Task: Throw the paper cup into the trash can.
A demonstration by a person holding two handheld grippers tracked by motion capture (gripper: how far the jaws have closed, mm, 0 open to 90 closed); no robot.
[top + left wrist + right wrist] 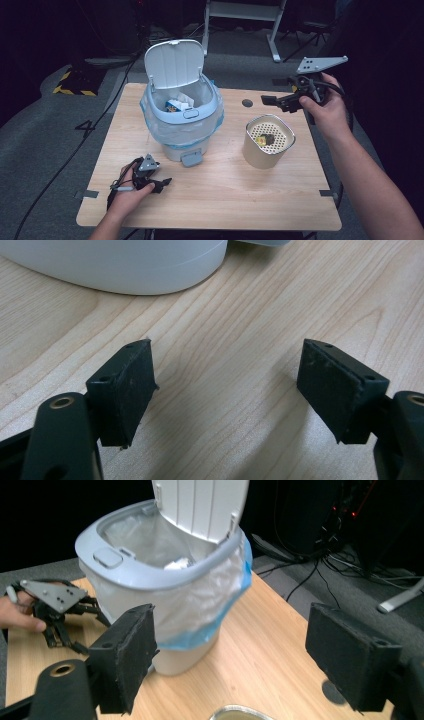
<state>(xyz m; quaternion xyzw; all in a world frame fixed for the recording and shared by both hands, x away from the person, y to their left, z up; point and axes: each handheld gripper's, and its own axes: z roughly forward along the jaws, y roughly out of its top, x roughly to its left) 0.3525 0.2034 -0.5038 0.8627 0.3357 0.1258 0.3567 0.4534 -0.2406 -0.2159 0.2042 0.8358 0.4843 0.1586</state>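
A white bin (181,117) with a grey-blue rim stands on the wooden table (225,200), lid (175,62) raised, with a plastic liner and scraps inside. To its right a beige cylinder (269,142) with a perforated insert holds a small yellow and dark item (265,140). My left gripper (162,185) rests on the table in front of the bin, open and empty (227,390), the bin's base (115,265) just beyond. My right gripper (274,101) is held in the air behind the cylinder, open and empty (230,655), facing the bin (165,575) and the left gripper (60,610).
A dark round hole (247,103) sits in the tabletop near the far edge. Cables (60,165) trail across the grey floor to the left. A metal frame (275,35) stands behind the table. Bare wood lies between bin and cylinder.
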